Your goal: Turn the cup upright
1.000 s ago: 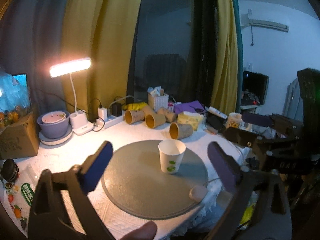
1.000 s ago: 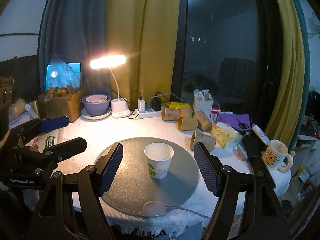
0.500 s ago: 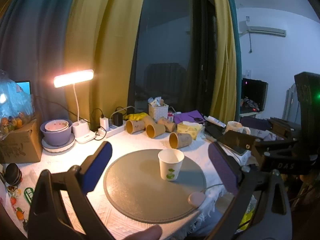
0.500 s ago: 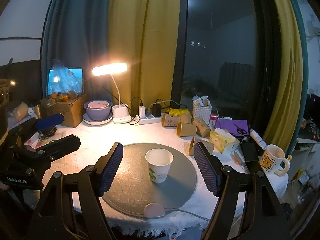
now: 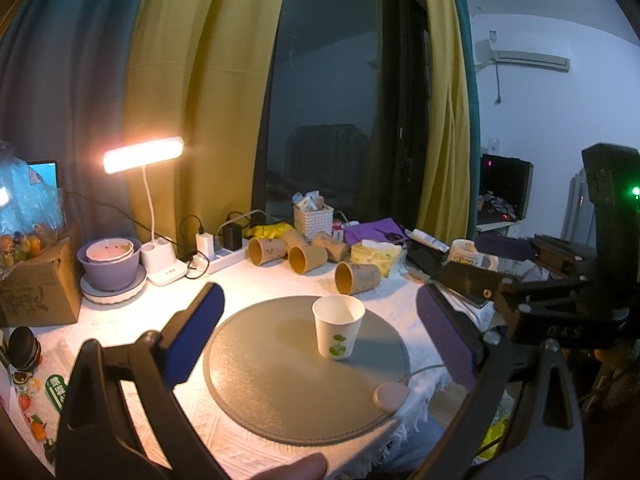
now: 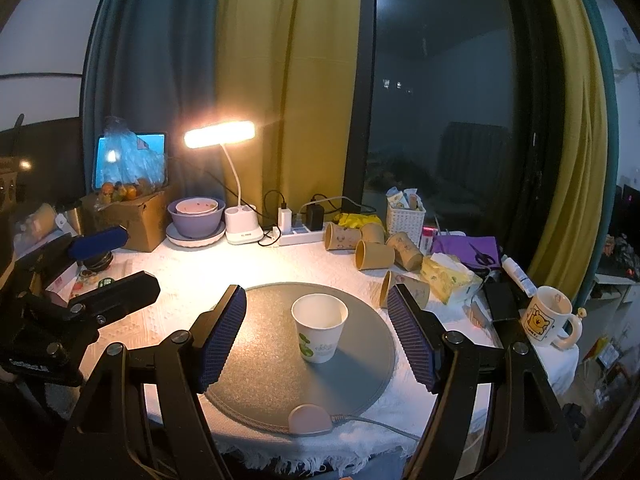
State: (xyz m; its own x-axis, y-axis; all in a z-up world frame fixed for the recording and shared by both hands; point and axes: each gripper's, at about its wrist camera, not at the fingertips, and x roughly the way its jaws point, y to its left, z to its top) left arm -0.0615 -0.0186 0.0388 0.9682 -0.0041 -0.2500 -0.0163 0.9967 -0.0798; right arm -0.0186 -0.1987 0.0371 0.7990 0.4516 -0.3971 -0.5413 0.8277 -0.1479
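A white paper cup (image 5: 338, 327) with a green print stands upright, mouth up, on a round grey mat (image 5: 280, 384); it also shows in the right wrist view (image 6: 319, 334) on the mat (image 6: 260, 376). My left gripper (image 5: 320, 332) is open and empty, held back from the cup and above the table's front edge. My right gripper (image 6: 318, 334) is open and empty, also back from the cup. Each gripper shows at the side of the other's view.
Several brown paper cups (image 6: 374, 254) lie on their sides behind the mat. A lit desk lamp (image 6: 220, 138), a purple bowl (image 6: 196, 214), a power strip (image 6: 296, 236), a tissue pack (image 6: 450, 274), a mug (image 6: 548, 316) and a cardboard box (image 6: 132, 216) ring the table.
Both grippers have drawn back and risen a little from the cup; the cup stays upright on the mat.
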